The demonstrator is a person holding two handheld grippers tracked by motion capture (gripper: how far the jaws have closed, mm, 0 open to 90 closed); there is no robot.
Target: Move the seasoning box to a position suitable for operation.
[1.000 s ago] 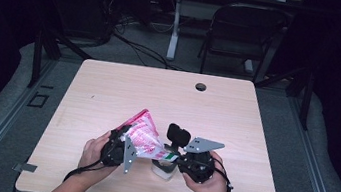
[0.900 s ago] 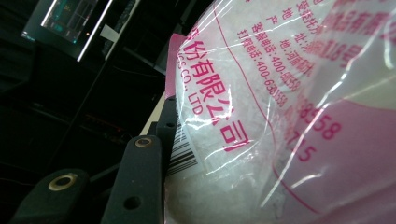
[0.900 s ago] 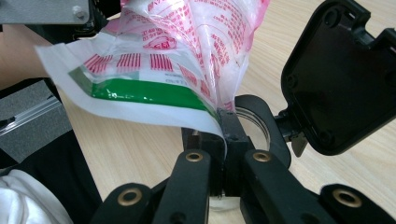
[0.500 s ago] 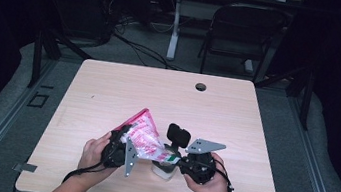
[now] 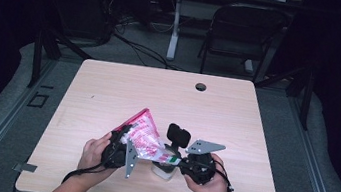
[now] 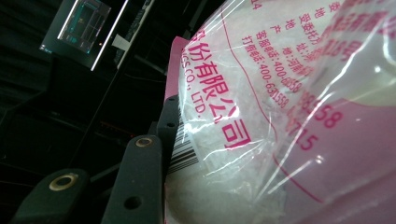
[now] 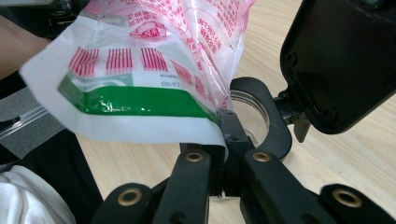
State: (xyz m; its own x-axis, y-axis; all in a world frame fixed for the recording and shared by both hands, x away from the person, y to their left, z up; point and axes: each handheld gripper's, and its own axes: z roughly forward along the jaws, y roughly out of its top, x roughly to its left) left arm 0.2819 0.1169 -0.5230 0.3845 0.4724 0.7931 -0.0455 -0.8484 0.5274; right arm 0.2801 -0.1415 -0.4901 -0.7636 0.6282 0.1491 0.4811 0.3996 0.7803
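Holding steady as before, left gripper (image 5: pixel 123 151) clamping pink-printed bag (image 5: pixel 145 137), right gripper (image 7: pixel 223 140) pinching its green-striped edge.

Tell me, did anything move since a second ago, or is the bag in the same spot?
Nothing visibly changed. The left gripper still holds the pink and clear bag by its body, and the right gripper stays pinched on the bag's green-striped edge. Both hands kept still. The bag hangs tilted over the small white jar on the table, just as before.
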